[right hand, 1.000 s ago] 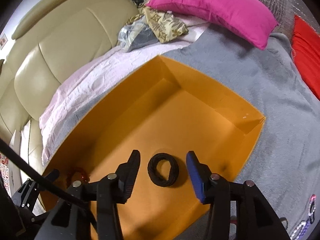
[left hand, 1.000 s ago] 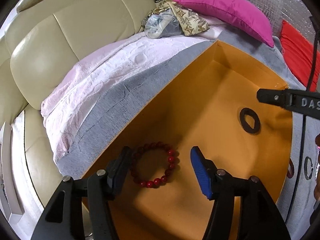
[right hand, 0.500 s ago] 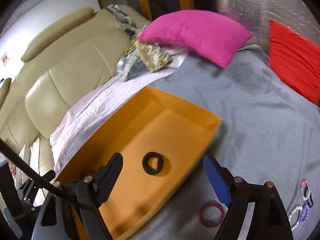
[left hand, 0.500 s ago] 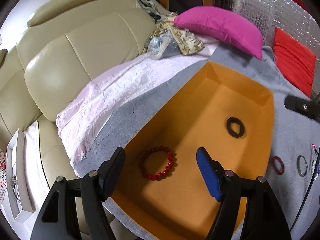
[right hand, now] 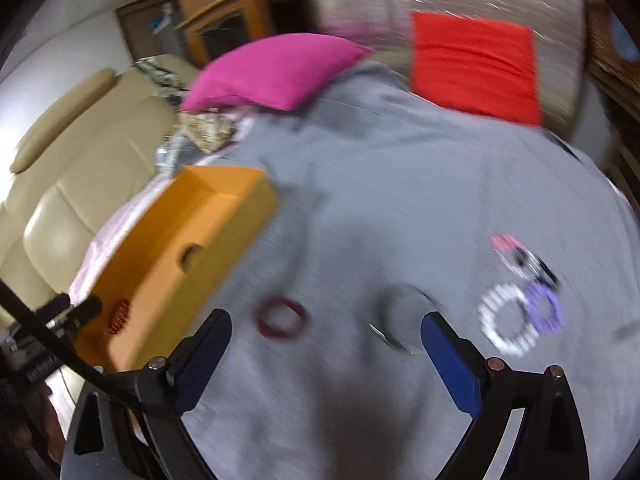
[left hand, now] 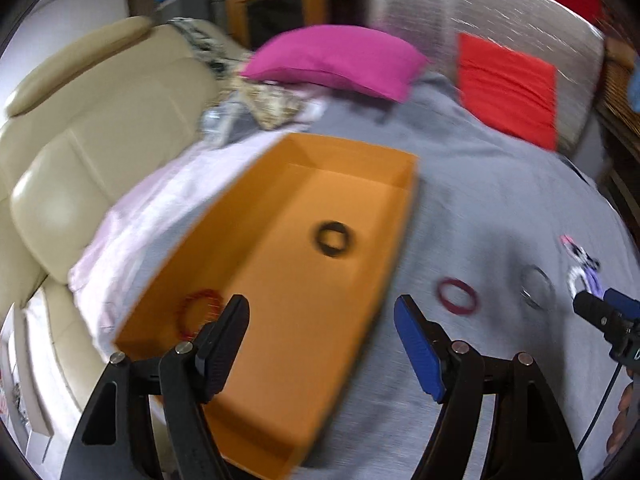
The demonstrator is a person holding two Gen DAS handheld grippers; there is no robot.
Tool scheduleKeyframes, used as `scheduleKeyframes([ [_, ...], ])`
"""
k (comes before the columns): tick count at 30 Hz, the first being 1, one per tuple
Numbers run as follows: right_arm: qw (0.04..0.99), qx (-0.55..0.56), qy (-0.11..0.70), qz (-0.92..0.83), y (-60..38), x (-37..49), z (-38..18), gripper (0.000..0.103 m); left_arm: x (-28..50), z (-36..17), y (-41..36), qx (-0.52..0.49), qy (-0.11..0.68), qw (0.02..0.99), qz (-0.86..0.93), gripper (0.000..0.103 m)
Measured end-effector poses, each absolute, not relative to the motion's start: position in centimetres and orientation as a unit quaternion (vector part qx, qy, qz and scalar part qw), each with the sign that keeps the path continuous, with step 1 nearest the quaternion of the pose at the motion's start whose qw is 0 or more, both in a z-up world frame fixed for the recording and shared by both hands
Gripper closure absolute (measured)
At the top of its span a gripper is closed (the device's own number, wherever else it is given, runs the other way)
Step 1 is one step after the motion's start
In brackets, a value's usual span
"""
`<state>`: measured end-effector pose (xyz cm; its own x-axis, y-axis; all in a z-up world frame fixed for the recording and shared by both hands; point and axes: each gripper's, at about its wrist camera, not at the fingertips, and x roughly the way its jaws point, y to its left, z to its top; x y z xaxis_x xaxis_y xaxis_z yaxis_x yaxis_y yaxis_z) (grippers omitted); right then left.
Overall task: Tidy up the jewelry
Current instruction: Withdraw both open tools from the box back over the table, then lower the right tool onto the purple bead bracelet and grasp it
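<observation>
Right gripper (right hand: 326, 354) jaws opening, empty; left gripper (left hand: 322, 346) spread, empty. I centre right over thin silver bangle (right hand: 404, 318), right of orange cardboard box (right hand: 224, 196), before closing.

Matt orange card box (left hand: 304, 320) on soft grey cloth blanket (left hand: 480, 208)

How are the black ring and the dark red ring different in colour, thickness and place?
The black ring is black; the dark red ring is dark red. The black ring has a thick band, while the dark red ring looks thinner. The black ring lies inside the orange box; the dark red ring lies outside the box, on the grey blanket. Both are round, lie flat, and no gripper touches them.
</observation>
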<state>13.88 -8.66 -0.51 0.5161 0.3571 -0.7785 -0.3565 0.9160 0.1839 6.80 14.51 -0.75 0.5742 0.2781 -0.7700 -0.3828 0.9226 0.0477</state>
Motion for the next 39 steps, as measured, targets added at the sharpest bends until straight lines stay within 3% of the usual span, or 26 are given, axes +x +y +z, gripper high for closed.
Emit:
scheduleKeyframes([
  [11, 0.867, 0.116, 0.480, 0.072, -25.2, 12.3, -5.4, 0.006, 8.2, -4.9, 6.9, -0.015, 0.458, 0.883, 0.105, 0.028],
  [19, 0.871, 0.147, 0.466, 0.057, -28.5, 12.3, -6.1, 0.007, 9.1, -6.6, 7.0, -0.018, 0.472, 0.875, 0.111, 0.028],
  [28, 0.856, 0.154, 0.491, 0.050, -27.5, 20.2, -6.5, 0.042, 9.2, -6.9, 7.3, -0.018, 0.473, 0.874, 0.108, 0.028],
  [36, 0.870, 0.144, 0.469, 0.038, -27.0, 20.4, -5.0, 0.041, 9.6, -6.0, 7.7, -0.028, 0.450, 0.887, 0.101, 0.028],
  [38, 0.879, 0.128, 0.456, 0.047, -26.6, 18.6, -4.4, 0.037, 9.7, -5.8, 7.3, -0.032, 0.446, 0.889, 0.095, 0.028],
  [39, 0.882, 0.120, 0.454, 0.047, -26.4, 17.8, -4.3, 0.029, 9.7, -5.7, 7.0, -0.032, 0.447, 0.889, 0.091, 0.028],
])
